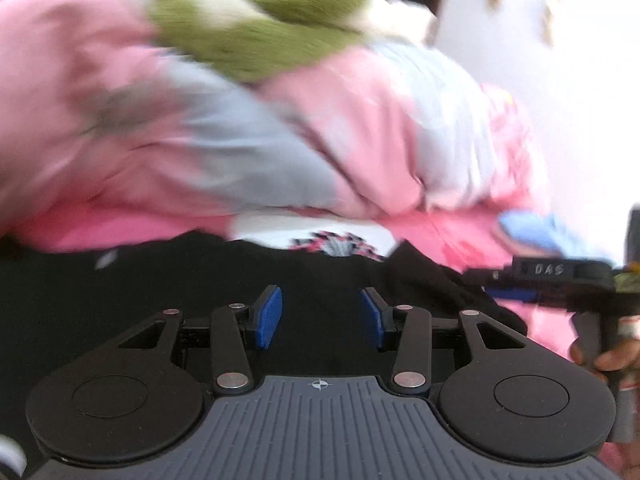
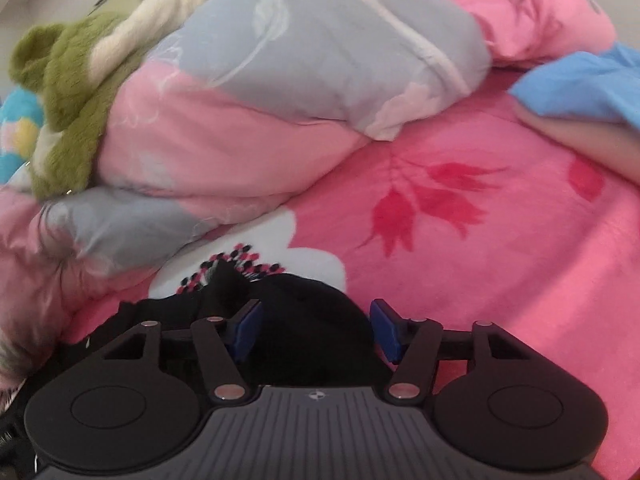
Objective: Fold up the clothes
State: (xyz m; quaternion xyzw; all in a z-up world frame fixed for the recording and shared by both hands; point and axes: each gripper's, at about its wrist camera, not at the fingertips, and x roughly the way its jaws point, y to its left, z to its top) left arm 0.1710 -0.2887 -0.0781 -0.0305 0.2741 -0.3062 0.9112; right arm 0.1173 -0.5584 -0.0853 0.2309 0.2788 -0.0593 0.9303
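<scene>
- Left gripper, nearest in left wrist view: blue pads apart, jaws part-open, nothing clamped; black garment lies under and ahead of them.
- Right gripper in right wrist view: jaws spread, pads not pressing on anything; a bunched hump of the black garment sits btwn/below the pads. Whether cloth touches a pad, can't tell.
- Right gripper also shows at the right edge of left wrist view, just above the pink sheet, w/ a hand on its handle.
- Black garment rests on pink floral bedsheet, near edge, partly over a white flower print.
- Behind it: rumpled pink-and-grey quilt piled across the bed; left view blurred here.
- On/behind quilt, green plush toy, w/ a cream fabric beside it.
- Far right: blue cloth on the sheet, over what looks like a person's limb.
</scene>
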